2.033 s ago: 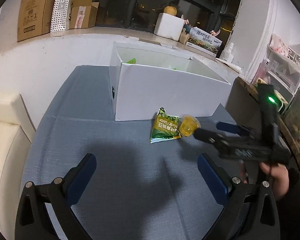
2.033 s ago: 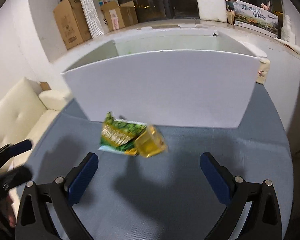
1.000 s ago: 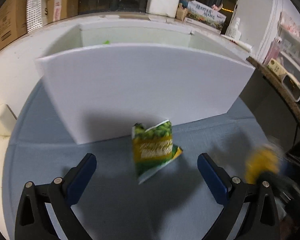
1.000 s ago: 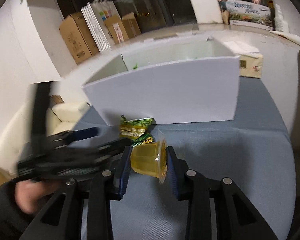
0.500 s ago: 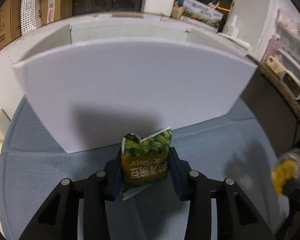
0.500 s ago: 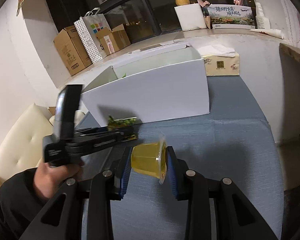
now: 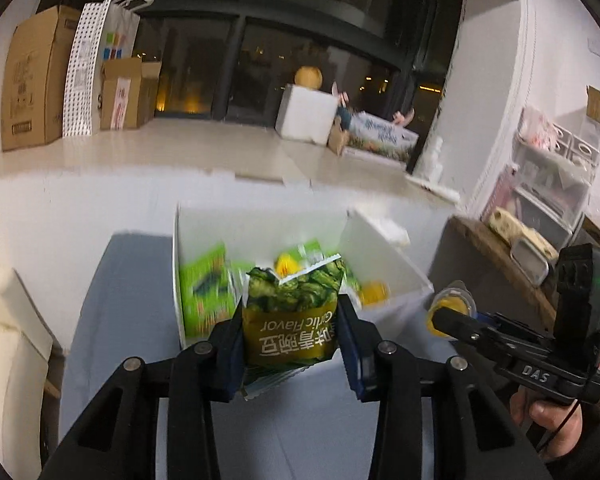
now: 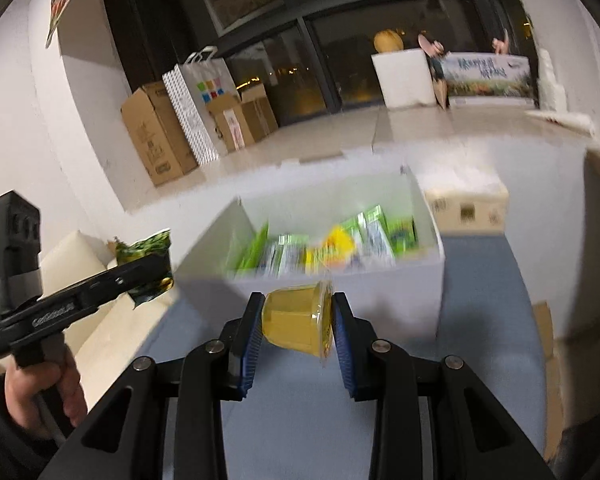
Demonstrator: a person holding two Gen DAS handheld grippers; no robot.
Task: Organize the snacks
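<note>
My left gripper [image 7: 290,334] is shut on a green and gold snack packet [image 7: 290,324] and holds it in the air just before the open white box [image 7: 384,256]. My right gripper [image 8: 296,320] is shut on a yellow jelly cup [image 8: 298,320], held above the blue table in front of the same box [image 8: 424,276]. The box holds several green packets and yellow cups. The right gripper and its cup [image 7: 450,312] show at the right in the left wrist view. The left gripper with its packet [image 8: 144,256] shows at the left in the right wrist view.
The box stands on a blue cloth table [image 8: 480,344]. A cream sofa [image 7: 8,344] is to the left. A tissue box [image 8: 466,208] sits behind the white box. Cardboard boxes [image 8: 156,136] and a paper bag line the window ledge. Shelves [image 7: 540,200] stand to the right.
Both grippers closed on their items, the right on the cup first, then the left on the packet, and lifted them off the table. The box's inside now shows from above.
</note>
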